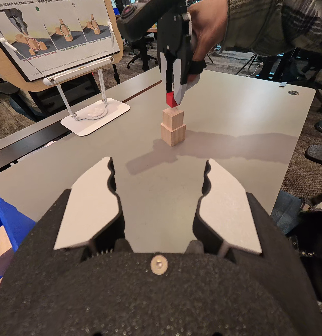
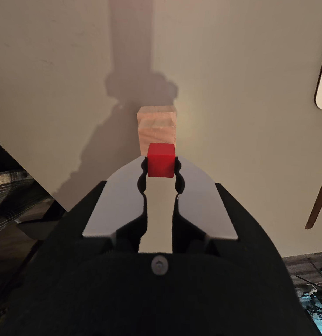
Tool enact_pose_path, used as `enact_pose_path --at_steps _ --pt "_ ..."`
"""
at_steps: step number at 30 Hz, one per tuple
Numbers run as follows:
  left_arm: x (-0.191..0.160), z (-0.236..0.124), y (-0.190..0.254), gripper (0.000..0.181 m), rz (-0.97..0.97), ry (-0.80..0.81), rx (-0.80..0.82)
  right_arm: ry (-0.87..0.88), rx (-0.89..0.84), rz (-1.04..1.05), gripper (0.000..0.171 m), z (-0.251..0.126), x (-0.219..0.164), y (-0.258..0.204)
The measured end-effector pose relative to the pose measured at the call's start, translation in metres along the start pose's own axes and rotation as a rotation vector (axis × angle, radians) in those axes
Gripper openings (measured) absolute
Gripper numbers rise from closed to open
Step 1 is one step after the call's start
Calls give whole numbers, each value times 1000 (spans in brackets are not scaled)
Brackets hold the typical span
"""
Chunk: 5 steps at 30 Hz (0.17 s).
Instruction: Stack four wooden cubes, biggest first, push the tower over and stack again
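Grey surface point(image 1: 229, 112): pale and matte, it carries the stack, a stand and long shadows from the tongs.
Instruction board point(image 1: 52, 36): propped on a white stand point(image 1: 94, 116) at the far left of the surface, well apart from the stack.
Blue bin point(image 1: 9, 223): at the near left edge, only partly in view.
Left tongs point(image 1: 159, 183): spread wide, nothing between the fingers, hanging over bare surface on the near side of the stack.
Right tongs point(image 2: 161, 163): held from above by a hand point(image 1: 207, 31), pointing down, pinching the red cube by two opposite sides at the fingertips.
Large wooden cube point(image 1: 173, 135): standing on the surface, bottom of the stack.
Middle wooden cube point(image 1: 173, 118): sitting on the large one, roughly centred, edges set in from it.
Red cube point(image 1: 172, 100): smallest in view, just above the middle cube's top; in the left wrist view a thin gap shows between them.
Fourth cube: cannot tell where it is.
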State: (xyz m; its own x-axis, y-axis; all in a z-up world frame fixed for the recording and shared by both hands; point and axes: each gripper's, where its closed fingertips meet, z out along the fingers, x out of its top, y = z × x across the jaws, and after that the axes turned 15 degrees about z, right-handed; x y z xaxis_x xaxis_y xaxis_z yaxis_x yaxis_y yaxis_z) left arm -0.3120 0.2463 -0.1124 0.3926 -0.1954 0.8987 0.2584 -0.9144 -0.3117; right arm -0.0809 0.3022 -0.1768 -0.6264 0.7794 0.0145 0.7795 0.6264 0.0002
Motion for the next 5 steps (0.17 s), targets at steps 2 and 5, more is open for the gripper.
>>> enact_pose_path --at_steps 2,5 --pt "-1 0 0 94 -2 -4 -1 -6 5 -5 27 2 2 -2" --pt "-3 1 -1 94 -5 -4 -4 -13 6 -18 27 5 4 -5"
